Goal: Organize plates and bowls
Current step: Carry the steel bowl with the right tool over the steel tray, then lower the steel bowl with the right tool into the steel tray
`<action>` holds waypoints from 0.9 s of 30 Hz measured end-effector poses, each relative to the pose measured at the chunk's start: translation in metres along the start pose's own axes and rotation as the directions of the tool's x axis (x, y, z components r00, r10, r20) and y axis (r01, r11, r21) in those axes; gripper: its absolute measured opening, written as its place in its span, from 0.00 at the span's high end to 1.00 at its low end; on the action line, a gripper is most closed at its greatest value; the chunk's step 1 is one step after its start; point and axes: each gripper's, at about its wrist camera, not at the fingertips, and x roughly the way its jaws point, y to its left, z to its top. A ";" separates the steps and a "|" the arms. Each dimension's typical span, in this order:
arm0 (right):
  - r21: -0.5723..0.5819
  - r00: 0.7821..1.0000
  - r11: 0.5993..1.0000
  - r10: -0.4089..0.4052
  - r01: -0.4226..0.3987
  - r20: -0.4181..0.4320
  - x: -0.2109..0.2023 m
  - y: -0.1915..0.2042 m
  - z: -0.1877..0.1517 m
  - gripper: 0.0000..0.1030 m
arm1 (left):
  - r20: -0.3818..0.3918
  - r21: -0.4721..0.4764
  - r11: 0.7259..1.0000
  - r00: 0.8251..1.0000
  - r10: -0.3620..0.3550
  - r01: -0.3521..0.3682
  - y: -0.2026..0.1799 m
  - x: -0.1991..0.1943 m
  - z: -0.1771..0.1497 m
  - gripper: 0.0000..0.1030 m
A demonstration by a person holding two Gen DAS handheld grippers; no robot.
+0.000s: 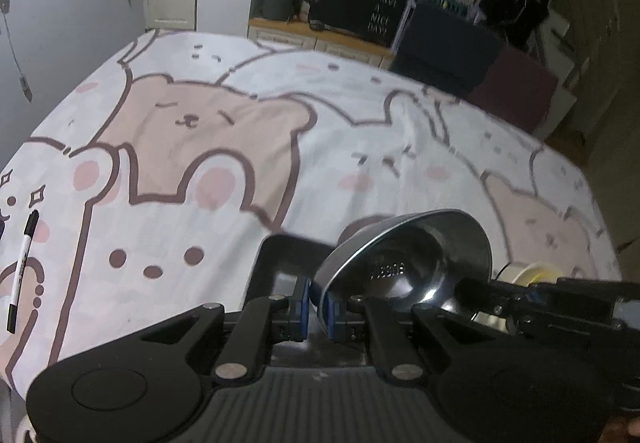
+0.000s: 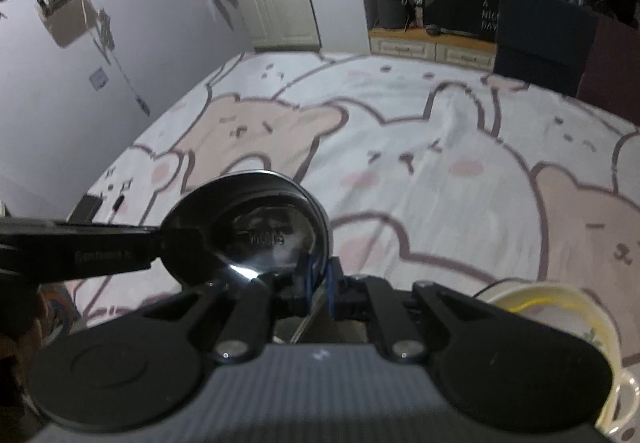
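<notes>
Left gripper (image 1: 316, 309): jaws were pinched nearly together on the near rim of the metal bowl (image 1: 404, 263), blue pads either side of the thin edge.

Right gripper (image 2: 318, 289): same deal, closed down on the opposite rim of that 1 bowl (image 2: 248, 231), so both claws had it at once.

Where the bowl was: up off the bear-print cloth (image 1: 180, 123), tipped so the inside faced the cameras, hanging between the 2 grippers.

Other dishes: a cream bowl (image 2: 560, 307) sat low right, near the right gripper, and a dark tray (image 1: 276, 259) sat just behind the left fingers.

Pen (image 1: 22, 271): lay well off to the left, out of the way.

How I'd do it: keep both hands moving together and level the bowl before setting it down, since a thin, slick rim probably slips if 1 side pulls ahead.
</notes>
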 end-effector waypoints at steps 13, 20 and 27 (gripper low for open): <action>0.032 0.992 0.999 0.010 -0.006 -0.128 0.053 0.008 -0.005 0.91 | -0.149 0.089 0.994 0.986 0.070 -0.057 0.007 0.045 0.000 0.92; 0.016 0.988 1.000 -0.010 0.012 -0.153 0.069 0.011 -0.004 0.91 | -0.197 0.152 0.985 0.974 0.112 -0.082 0.008 0.061 0.001 0.92; -0.014 0.985 1.000 -0.017 0.015 -0.173 0.077 0.023 -0.003 0.91 | -0.209 0.163 0.983 0.971 0.116 -0.082 0.014 0.063 0.002 0.92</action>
